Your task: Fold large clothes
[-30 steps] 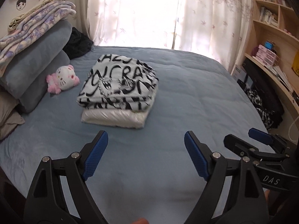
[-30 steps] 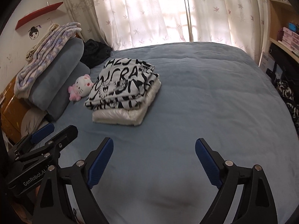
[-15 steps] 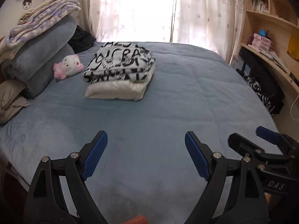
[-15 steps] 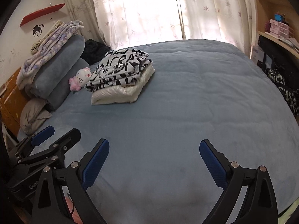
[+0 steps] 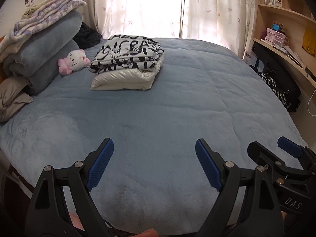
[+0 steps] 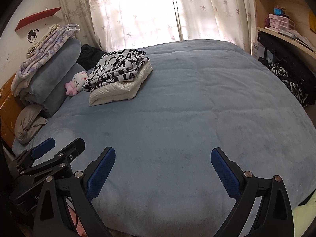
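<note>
A folded black-and-white printed garment (image 5: 128, 54) (image 6: 118, 67) lies on a folded white padded garment (image 5: 124, 79) (image 6: 116, 92), stacked at the far left of the blue bed (image 5: 177, 108) (image 6: 197, 108). My left gripper (image 5: 154, 154) is open and empty above the bed's near edge. My right gripper (image 6: 163, 162) is open and empty beside it. Each gripper shows in the other's view, the right one (image 5: 276, 154) and the left one (image 6: 57, 148).
Rolled blue bedding with folded blankets (image 5: 43, 39) and a pink-and-white plush cat (image 5: 74, 61) lie at the left. A grey pillow (image 6: 27, 122) sits by the headboard. Shelves (image 5: 286, 29) and dark clothes (image 5: 280, 86) stand right of the bed. Curtains (image 6: 158, 9) hang behind.
Both grippers have drawn back and away from the folded stack, toward the bed's near edge. The stack looks smaller and farther. Both jaws stayed open.
</note>
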`<action>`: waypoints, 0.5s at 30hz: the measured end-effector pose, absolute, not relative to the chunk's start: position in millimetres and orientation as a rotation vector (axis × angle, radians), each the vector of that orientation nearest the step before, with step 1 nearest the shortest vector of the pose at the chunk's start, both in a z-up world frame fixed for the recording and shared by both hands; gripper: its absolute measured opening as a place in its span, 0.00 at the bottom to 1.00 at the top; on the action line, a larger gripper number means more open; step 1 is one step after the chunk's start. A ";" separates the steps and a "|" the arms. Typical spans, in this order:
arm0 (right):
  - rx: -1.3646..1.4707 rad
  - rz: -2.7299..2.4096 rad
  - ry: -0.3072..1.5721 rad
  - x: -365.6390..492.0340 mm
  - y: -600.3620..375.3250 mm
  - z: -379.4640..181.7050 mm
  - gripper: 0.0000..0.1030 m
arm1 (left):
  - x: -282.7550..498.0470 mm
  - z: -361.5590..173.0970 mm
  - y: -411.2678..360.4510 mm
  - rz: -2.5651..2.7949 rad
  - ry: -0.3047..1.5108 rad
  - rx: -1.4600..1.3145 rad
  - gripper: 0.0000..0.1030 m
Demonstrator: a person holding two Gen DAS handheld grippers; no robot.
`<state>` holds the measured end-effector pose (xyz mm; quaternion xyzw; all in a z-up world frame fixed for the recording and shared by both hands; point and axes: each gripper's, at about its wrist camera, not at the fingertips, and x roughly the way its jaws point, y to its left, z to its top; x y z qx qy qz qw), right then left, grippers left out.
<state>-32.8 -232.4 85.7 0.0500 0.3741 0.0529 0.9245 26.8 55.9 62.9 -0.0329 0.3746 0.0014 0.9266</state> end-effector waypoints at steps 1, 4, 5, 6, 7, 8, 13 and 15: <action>0.098 0.104 0.767 -36.7 -232.4 84.1 0.96 | 28.0 63.0 56.2 0.002 0.773 -0.068 0.81; 0.102 0.111 0.774 -30.3 -235.2 82.2 0.96 | 30.2 60.9 56.2 -0.005 0.783 -0.069 0.81; 0.103 0.115 0.778 -24.7 -237.7 83.0 0.96 | 30.8 60.2 56.5 -0.007 0.784 -0.071 0.81; 0.104 0.117 0.782 -22.4 -239.1 82.3 0.96 | 31.4 59.6 56.1 -0.008 0.787 -0.071 0.81; 0.104 0.116 0.785 -23.1 -238.9 80.8 0.96 | 31.9 58.2 56.0 -0.007 0.791 -0.071 0.81; 0.105 0.115 0.788 -21.4 -238.8 80.4 0.96 | 33.0 57.7 55.9 -0.006 0.795 -0.070 0.81; 0.106 0.115 0.791 -18.6 -239.1 79.8 0.96 | 34.9 56.3 54.3 -0.001 0.800 -0.071 0.81; 0.106 0.114 0.795 -15.9 -239.4 80.0 0.96 | 35.0 55.8 54.1 -0.001 0.803 -0.071 0.81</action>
